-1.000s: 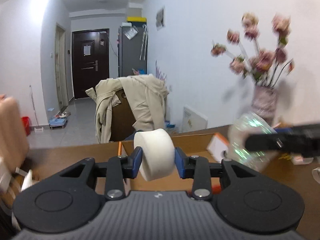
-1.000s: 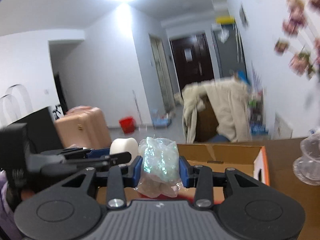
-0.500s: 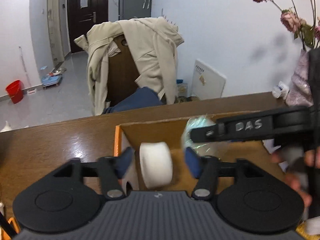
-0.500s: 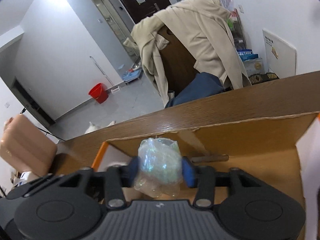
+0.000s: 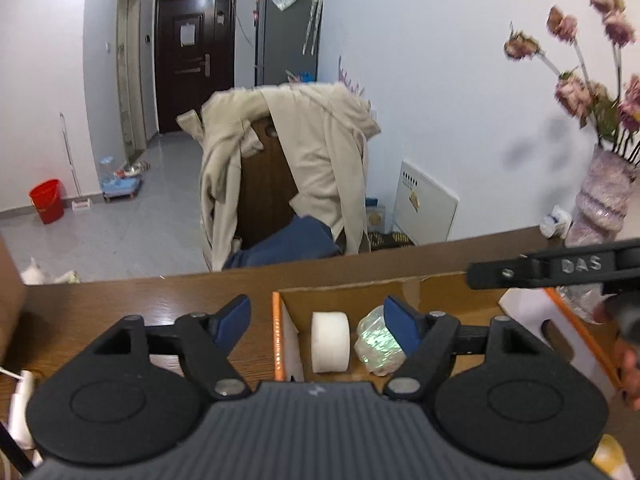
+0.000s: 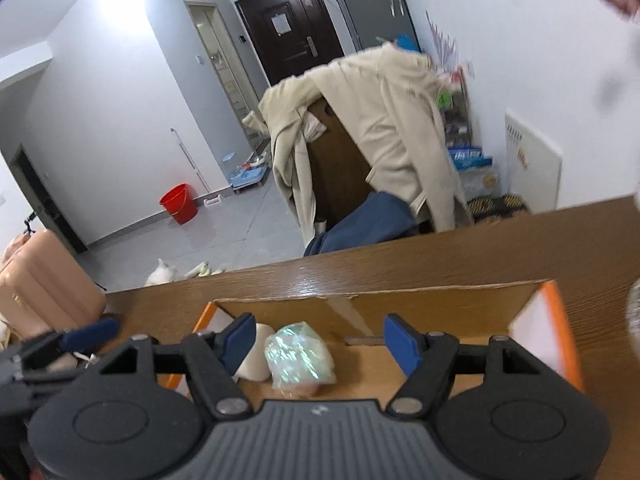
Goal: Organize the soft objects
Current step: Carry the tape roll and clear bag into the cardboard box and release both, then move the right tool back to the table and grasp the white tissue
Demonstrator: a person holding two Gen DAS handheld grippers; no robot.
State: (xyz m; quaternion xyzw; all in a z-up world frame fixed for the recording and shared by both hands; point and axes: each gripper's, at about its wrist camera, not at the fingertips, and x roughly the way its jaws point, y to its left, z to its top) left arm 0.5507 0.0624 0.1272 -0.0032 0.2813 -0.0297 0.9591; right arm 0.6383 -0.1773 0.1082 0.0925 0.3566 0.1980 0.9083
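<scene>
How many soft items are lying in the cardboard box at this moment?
2: the white foam roll near the box's left wall and the iridescent wrapped bundle right beside it. Gripper bodies may hide others.

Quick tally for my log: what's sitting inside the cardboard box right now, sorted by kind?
White foam roll: 1
Iridescent plastic-wrapped bundle: 1
Total in the cardboard box: 2
The left gripper and right gripper are both open, holding nothing.

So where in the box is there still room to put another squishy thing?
The cardboard box has bare floor on its right side, between the shiny plastic bundle and the white-and-orange right wall. The left end is crowded: the white foam roll sits right beside the bundle, near the left wall.
</scene>
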